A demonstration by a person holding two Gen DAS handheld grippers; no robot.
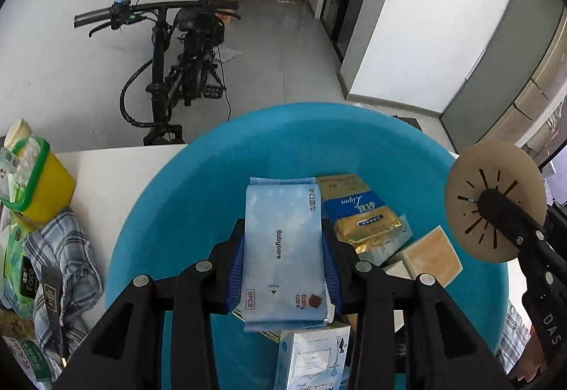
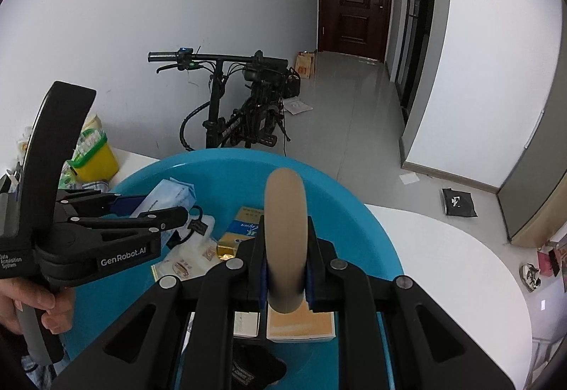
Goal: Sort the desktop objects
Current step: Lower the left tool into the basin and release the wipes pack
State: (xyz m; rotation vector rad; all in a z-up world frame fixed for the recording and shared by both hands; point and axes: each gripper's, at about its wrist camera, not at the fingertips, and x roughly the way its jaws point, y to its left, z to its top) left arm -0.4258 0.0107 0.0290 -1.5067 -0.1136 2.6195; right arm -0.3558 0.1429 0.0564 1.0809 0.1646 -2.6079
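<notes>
Yellow tub (image 1: pixel 46 184) at nine o'clock on the white table (image 1: pixel 117 173); left gripper (image 1: pixel 283 248), fingers clamped on a pale blue wipes packet (image 1: pixel 283 248) above the blue basin (image 1: pixel 184 198); right gripper (image 2: pixel 285 269) at three o'clock, fingers clamped on a tan disc (image 2: pixel 285 234) over the same basin.

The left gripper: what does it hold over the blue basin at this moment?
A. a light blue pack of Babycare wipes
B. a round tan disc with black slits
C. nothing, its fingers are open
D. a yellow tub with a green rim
A: the left gripper is shut on the Babycare wipes pack above the blue basin; the tan disc is in the right gripper.
</notes>
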